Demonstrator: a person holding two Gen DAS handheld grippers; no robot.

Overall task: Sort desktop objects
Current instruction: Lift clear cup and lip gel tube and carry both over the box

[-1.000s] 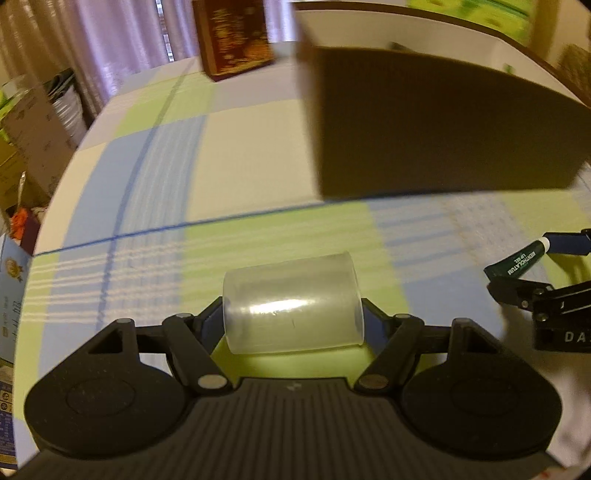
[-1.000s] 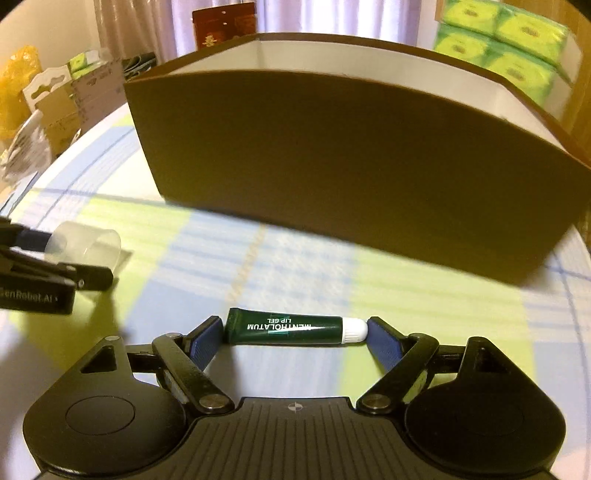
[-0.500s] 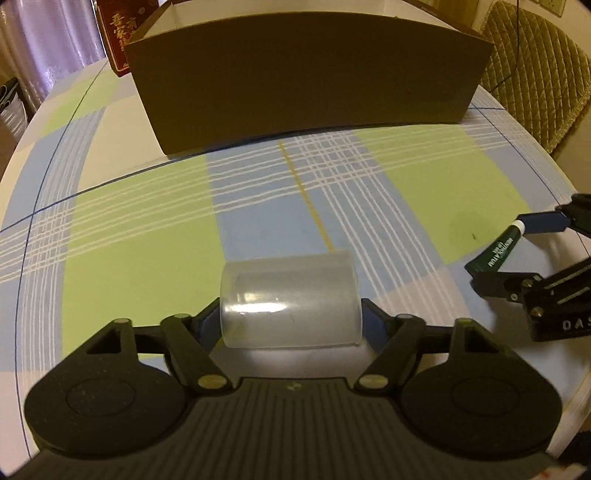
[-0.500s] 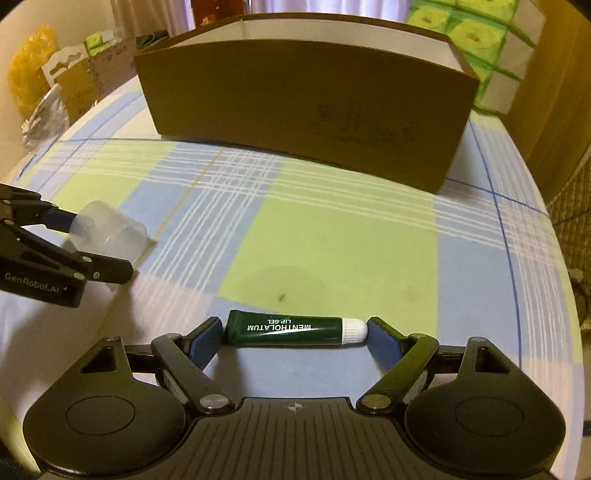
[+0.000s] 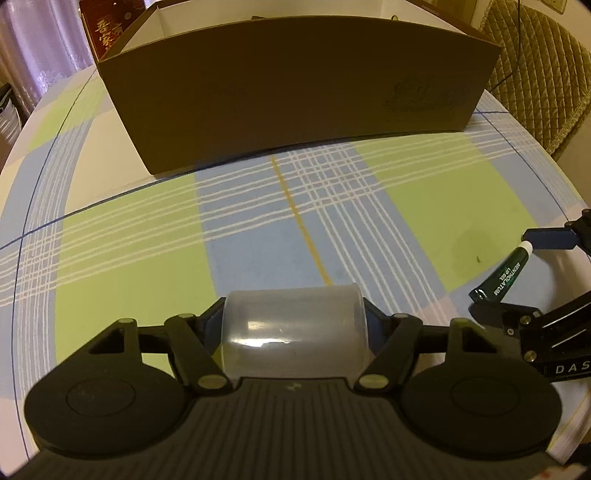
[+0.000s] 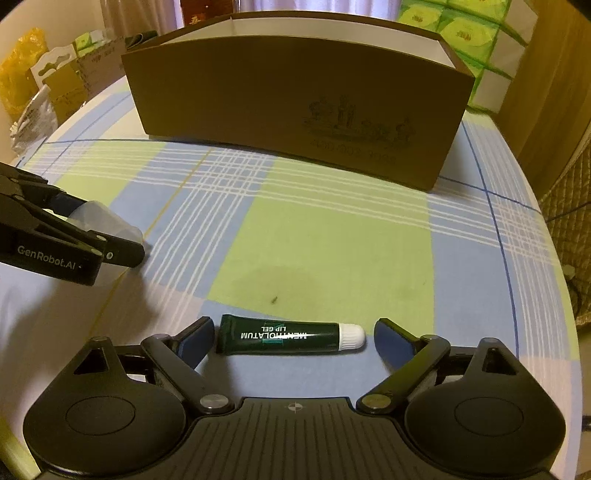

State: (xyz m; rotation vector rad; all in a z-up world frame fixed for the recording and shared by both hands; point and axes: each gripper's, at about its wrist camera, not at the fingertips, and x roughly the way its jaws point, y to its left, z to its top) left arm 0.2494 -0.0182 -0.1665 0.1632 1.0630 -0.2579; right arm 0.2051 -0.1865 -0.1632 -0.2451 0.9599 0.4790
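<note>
A clear plastic cup [image 5: 293, 332] lies on its side between the fingers of my left gripper [image 5: 293, 325], which is shut on it just above the plaid tablecloth. From the right wrist view that cup [image 6: 107, 221] and the left gripper [image 6: 98, 227] sit at the left. A dark green lip gel tube [image 6: 288, 334] with a white cap lies flat on the cloth. My right gripper [image 6: 293, 338] is open around it, with a small gap at each end. The tube [image 5: 504, 275] also shows at the right of the left view. A brown cardboard box [image 6: 295, 96] stands open-topped behind.
A quilted chair [image 5: 535, 74] stands past the table's right edge. Green tissue packs [image 6: 461, 33] are stacked behind the box, and a red-brown box [image 5: 107, 26] sits at the back left. Cardboard clutter [image 6: 55, 81] lies beyond the left edge.
Both grippers drew back from the box toward the near side of the table. The right gripper's fingers parted and let the tube go onto the cloth. The left still holds the cup.
</note>
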